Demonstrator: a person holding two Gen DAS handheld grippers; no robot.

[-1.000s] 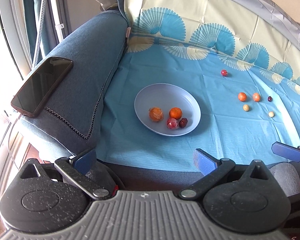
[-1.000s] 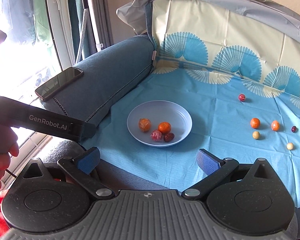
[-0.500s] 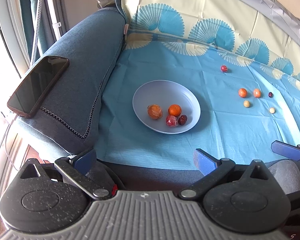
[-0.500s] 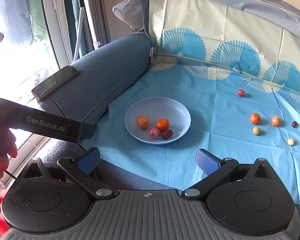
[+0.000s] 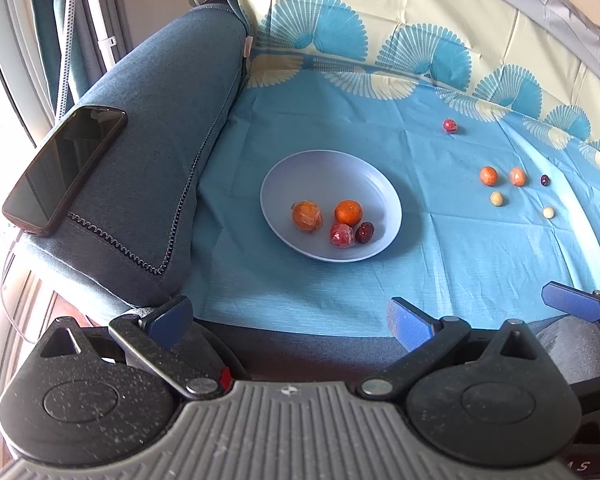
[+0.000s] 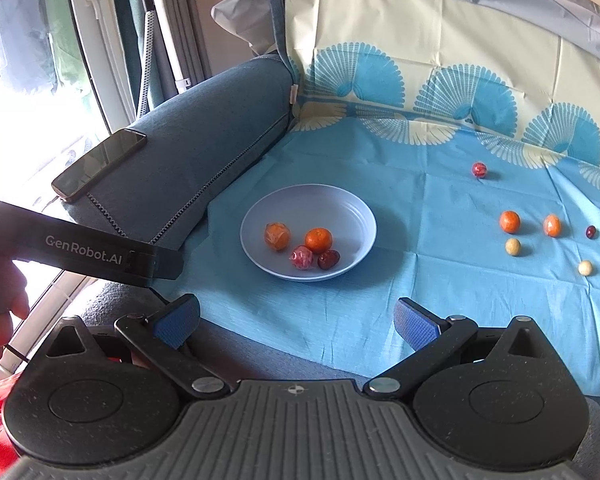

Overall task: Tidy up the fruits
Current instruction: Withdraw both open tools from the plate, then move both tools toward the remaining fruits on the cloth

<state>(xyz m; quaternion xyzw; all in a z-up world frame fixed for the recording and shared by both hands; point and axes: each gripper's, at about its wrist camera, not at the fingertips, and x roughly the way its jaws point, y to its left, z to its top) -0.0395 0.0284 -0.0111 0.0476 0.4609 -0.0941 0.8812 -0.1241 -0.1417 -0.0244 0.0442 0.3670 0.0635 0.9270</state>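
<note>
A blue paper-like cloth [image 5: 440, 264] with creases and a fan-pattern border covers the sofa seat and runs up the backrest. Beside it on the left stands the sofa armrest [image 5: 156, 152], rounded, in blue-grey woven fabric with a zigzag stitched seam. A dark, glossy smartphone [image 5: 66, 168] lies flat on top of the armrest.

Both grippers hang over the near edge of the seat, jaws spread wide with nothing between them: the left gripper [image 5: 288, 318] and the right gripper [image 6: 296, 322], each with blue textured pads on black arms.

A round, shallow, pale lavender plate [image 5: 300, 172] sits on the cloth and holds four fruits clustered at its near side: a wrapped orange fruit [image 5: 307, 216], a bare orange [image 5: 348, 213], a red fruit in shiny wrap [image 5: 341, 235] and a small dark red date-like fruit [image 5: 365, 232], the last three touching or nearly so.

Six small round fruits lie loose on the cloth, well to the right of the plate: one red [image 5: 450, 125] farther back, two orange [image 5: 488, 176], two pale beige [image 5: 497, 199] and one dark [image 5: 544, 179].
</note>
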